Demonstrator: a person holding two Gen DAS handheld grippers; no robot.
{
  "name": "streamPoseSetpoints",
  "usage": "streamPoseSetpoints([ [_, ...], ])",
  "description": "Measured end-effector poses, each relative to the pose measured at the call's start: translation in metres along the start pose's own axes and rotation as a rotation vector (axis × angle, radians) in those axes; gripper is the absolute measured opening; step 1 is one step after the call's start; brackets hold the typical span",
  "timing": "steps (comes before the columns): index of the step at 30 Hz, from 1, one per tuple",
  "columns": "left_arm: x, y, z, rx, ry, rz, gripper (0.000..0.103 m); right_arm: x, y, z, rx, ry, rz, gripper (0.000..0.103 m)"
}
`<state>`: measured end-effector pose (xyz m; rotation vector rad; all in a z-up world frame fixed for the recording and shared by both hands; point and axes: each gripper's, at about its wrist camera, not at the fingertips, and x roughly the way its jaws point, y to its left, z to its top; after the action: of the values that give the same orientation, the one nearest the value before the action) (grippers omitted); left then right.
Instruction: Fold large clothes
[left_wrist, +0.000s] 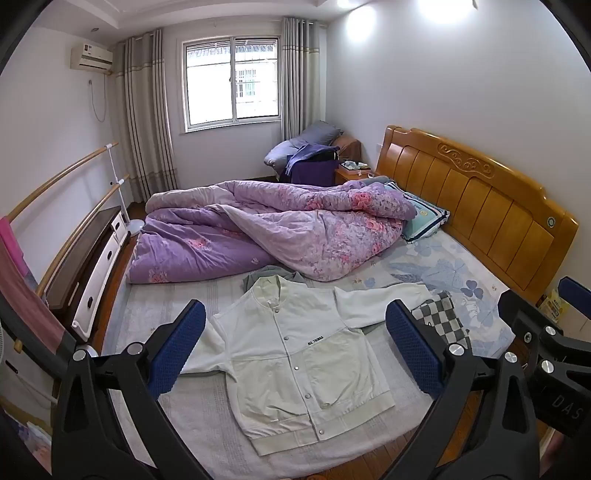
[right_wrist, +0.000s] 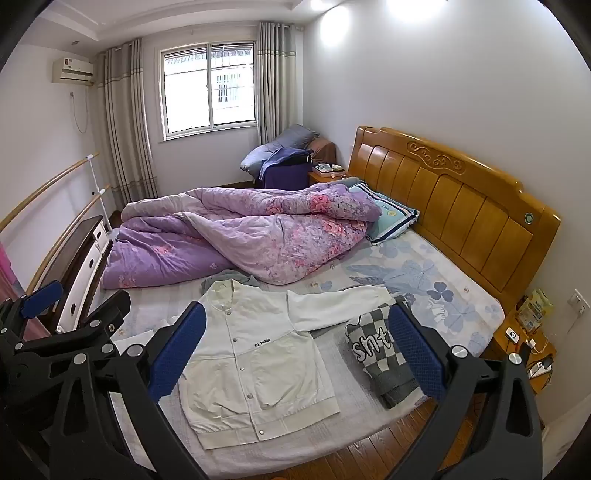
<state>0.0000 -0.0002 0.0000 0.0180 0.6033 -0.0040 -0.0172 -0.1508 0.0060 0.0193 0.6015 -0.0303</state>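
Left gripper: jaws wide, empty, hovered above bed. Right gripper: jaws wide, empty. Jacket: lay flat, buttoned, between left jaws. Sweater: folded, beside right jaw.

Jacket: white, lying flat on the bed, front up, snaps closed, sleeves spread out.
Left gripper: up above the jacket, blue fingers wide apart, holding nothing.
Right gripper: at the right edge.
Sweater: checkered, just beside the right sleeve.
Quilt: purple, bunched up behind the jacket.
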Motion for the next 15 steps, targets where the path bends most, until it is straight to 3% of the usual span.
streamPoseSetpoints([
  [15,0.0002,-0.0013,-0.0008,-0.002,-0.001,0.001,0.098,0.0007,0.0010,0.0002,-0.006,0.000,-0.004,0.095],
])
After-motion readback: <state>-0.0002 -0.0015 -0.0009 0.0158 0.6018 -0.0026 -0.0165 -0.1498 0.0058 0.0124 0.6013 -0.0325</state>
